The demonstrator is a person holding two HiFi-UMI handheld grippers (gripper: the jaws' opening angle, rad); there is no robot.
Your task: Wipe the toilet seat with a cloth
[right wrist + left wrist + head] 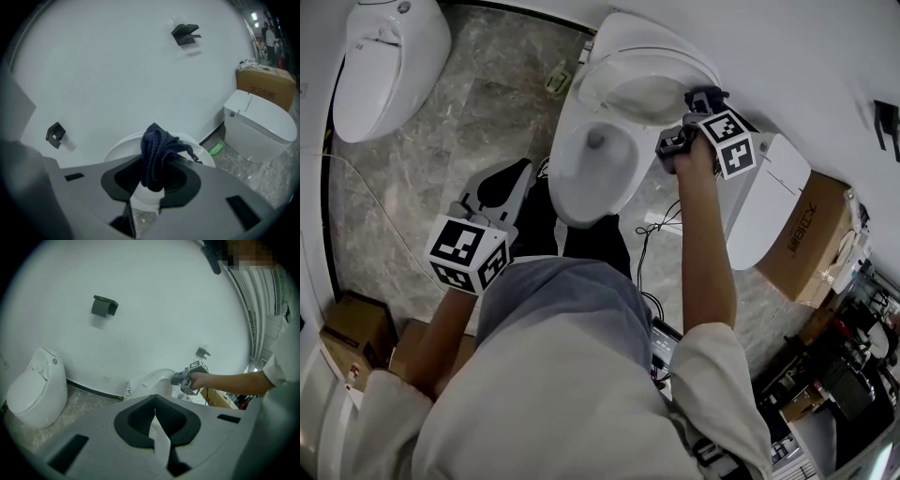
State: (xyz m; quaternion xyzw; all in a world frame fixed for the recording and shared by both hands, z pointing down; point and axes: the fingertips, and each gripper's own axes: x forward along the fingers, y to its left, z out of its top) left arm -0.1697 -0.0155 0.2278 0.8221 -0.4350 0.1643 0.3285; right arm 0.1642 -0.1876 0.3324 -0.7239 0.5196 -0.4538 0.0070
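1. Between the jaws of the right gripper (pixel 152 174), a dark blue cloth (pixel 157 147) is pinched. The jaws are closed onto its bunched middle, and a wad of folds is left standing out past the tips.
2. Just beyond that wad, a white oval is seen against the wall. It appears to be the toilet seat (pixel 119 149), raised, though the wide-angle view makes ring and lid hard to separate. Whether the cloth touches it cannot be told.
3. Below and behind the tool, the open bowl (pixel 581 169) is seen from the head view.
4. Well apart from the working tool, off to its left and lower, the left gripper (pixel 514 178) is held over the stone floor (pixel 478 103). Its jaws are pressed fully together and nothing is gripped.
5. The cloth is judged light, soft and limp, with a ribbed knit. It can be expected to drape, fold under pressure and drag a little on glazed or plastic surfaces rather than slip.
6. A hold at the gathered middle is judged best. That way a cushion of fabric, not the hard jaw tips, is presented to the seat, and loose ends are not left trailing into the bowl.
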